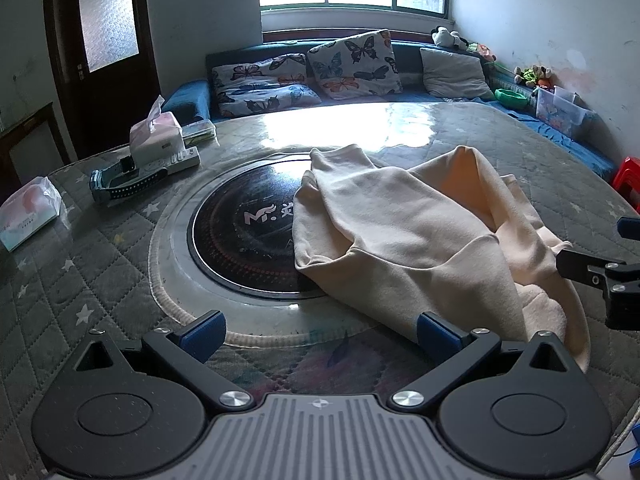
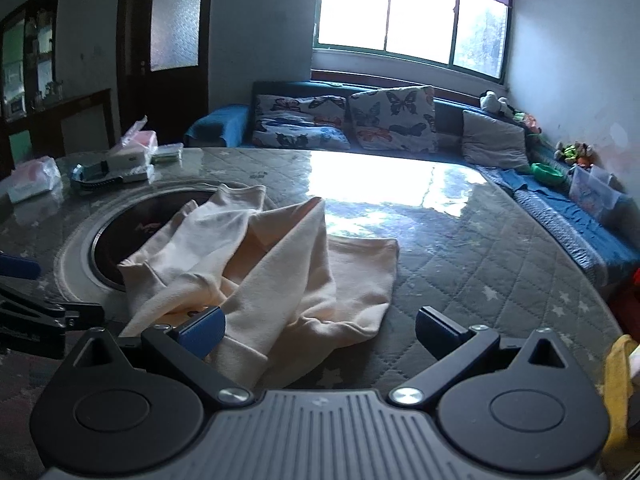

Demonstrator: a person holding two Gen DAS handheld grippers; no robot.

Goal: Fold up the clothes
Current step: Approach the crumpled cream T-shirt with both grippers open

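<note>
A cream garment (image 1: 420, 236) lies crumpled on the round table (image 1: 80, 280), partly over the black hotplate (image 1: 240, 232) in its middle. It also shows in the right wrist view (image 2: 280, 264). My left gripper (image 1: 320, 332) is open and empty, just in front of the garment's near left edge. My right gripper (image 2: 320, 328) is open, low over the garment's near edge, with cloth between its fingers. The right gripper also shows at the right edge of the left wrist view (image 1: 600, 276).
Two tissue packs (image 1: 156, 132) (image 1: 28, 212), a remote (image 1: 176, 160) and a strap-like device (image 1: 120, 180) lie on the table's far left. A blue sofa with butterfly cushions (image 1: 352, 64) stands behind. A red stool (image 1: 628, 176) is at the right.
</note>
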